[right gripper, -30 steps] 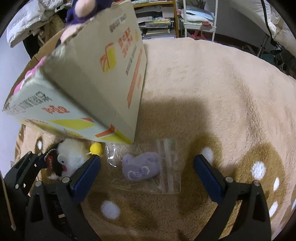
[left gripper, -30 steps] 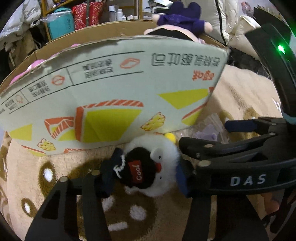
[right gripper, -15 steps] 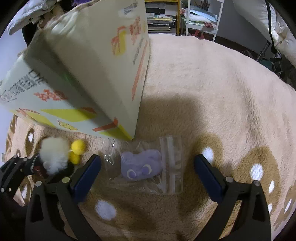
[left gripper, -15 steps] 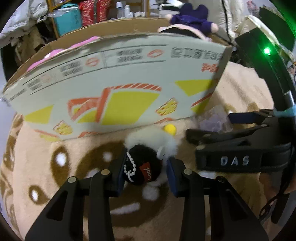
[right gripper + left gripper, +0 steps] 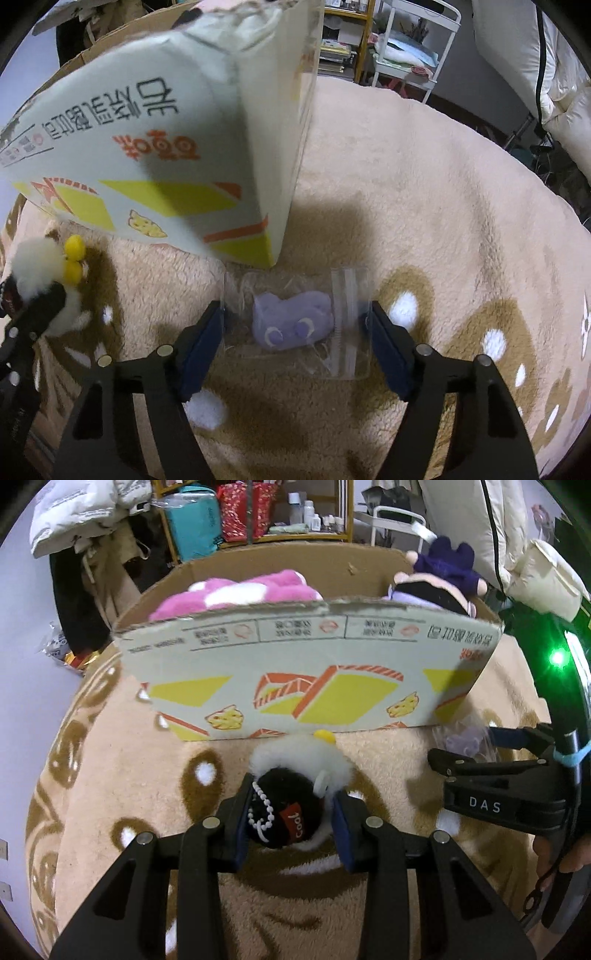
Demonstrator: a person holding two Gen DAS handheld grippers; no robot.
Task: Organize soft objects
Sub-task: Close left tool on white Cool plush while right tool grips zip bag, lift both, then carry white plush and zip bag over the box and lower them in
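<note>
My left gripper (image 5: pixel 290 814) is shut on a small white and black penguin plush (image 5: pixel 295 786) with a "Cool" tag, held above the blanket in front of the cardboard box (image 5: pixel 310 672). The box holds a pink plush (image 5: pixel 236 596) and a purple doll (image 5: pixel 443 576). My right gripper (image 5: pixel 295 332) is open, its pads on either side of a purple plush in a clear zip bag (image 5: pixel 293 321) lying on the blanket. The penguin (image 5: pixel 40 266) also shows at the left edge of the right wrist view.
A beige fleece blanket (image 5: pixel 424 192) with brown and white patterns covers the surface. The box corner (image 5: pixel 273 258) sits just behind the zip bag. Shelves, bags and a white cart (image 5: pixel 391 520) stand behind the box.
My left gripper closed on the penguin and lifted it back from the box, so the box's inside shows. My right gripper moved down around the zip bag and narrowed its opening.
</note>
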